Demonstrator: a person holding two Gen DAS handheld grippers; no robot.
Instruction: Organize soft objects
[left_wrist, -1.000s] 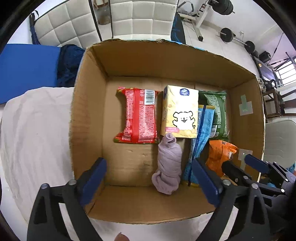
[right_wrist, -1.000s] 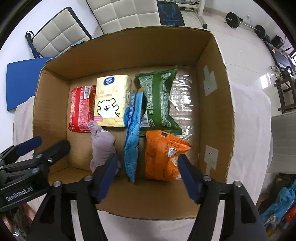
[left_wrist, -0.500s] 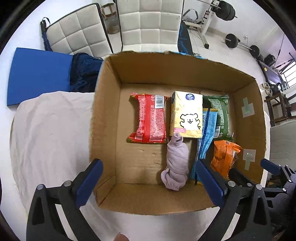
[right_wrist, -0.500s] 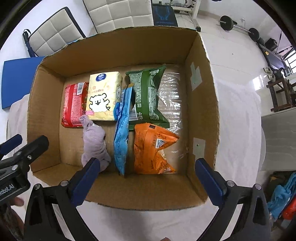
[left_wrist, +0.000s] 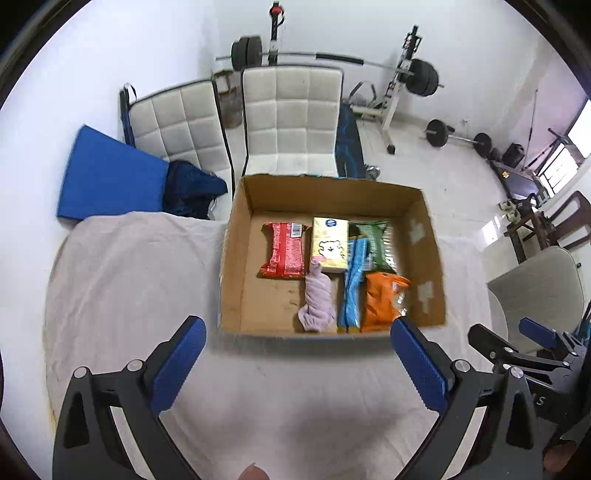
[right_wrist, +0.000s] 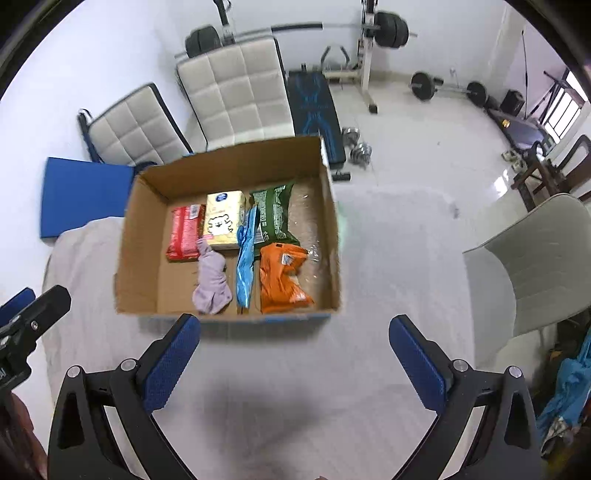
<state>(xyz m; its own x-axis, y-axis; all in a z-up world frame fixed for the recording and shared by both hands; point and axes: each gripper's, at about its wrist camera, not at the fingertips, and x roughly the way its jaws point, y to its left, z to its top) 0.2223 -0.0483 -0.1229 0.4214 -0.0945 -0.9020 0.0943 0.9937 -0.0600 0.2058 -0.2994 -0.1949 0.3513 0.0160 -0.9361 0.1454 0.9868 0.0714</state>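
Note:
An open cardboard box (left_wrist: 231, 258) (right_wrist: 136, 236) stands on a table under a pale cloth (left_wrist: 122, 280). Inside lie a red packet (left_wrist: 284, 249), a yellow tissue pack (left_wrist: 330, 243), a green bag (left_wrist: 376, 243), a blue packet (left_wrist: 354, 284), an orange bag (left_wrist: 382, 301) and a lilac cloth (left_wrist: 317, 304) (right_wrist: 212, 280). My left gripper (left_wrist: 297, 363) is open and empty, well back from the box's near wall. My right gripper (right_wrist: 295, 354) is open and empty, also back from the box; it shows in the left wrist view (left_wrist: 517, 343) at the right.
Two white padded chairs (left_wrist: 291, 118) and a blue mat (left_wrist: 107, 177) stand behind the table. A weight bench and barbells (right_wrist: 369, 33) are at the back. A grey chair (right_wrist: 532, 258) stands to the right of the table.
Both grippers have pulled up and back from over the box; the box now looks smaller and farther. The right gripper's jaws opened wider. The items in the box have not moved.

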